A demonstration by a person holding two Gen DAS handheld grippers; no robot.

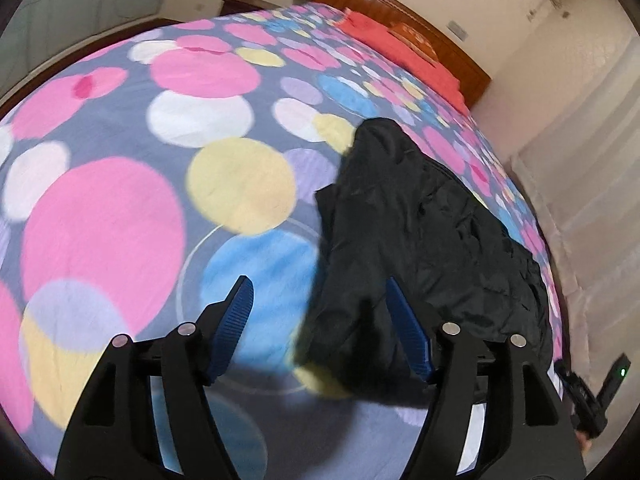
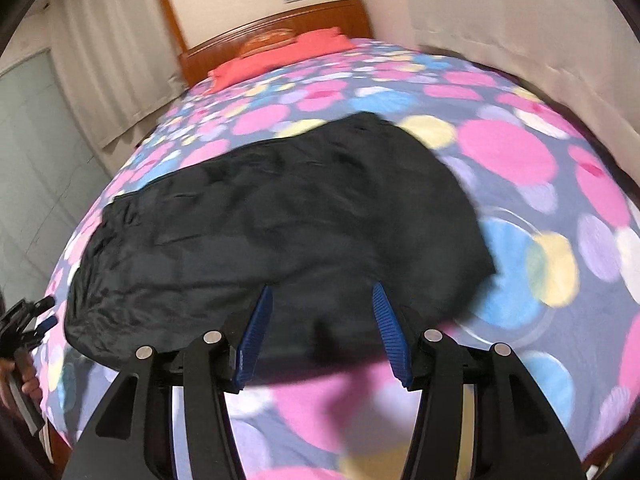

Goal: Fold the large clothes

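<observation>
Black jacket [image 2: 280, 232] lies partly folded on spotted bedspread [image 1: 120, 208]. Left gripper [image 1: 320, 328] and right gripper [image 2: 320, 328]: both wide open, empty. Risk: slippery fabric bunching, fold skewing.

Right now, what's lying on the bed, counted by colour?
Black: 1, the jacket, lying on the spotted bedspread
Red: 2, the pillows by the headboard, though blur makes that count unsure
Total: 3
</observation>
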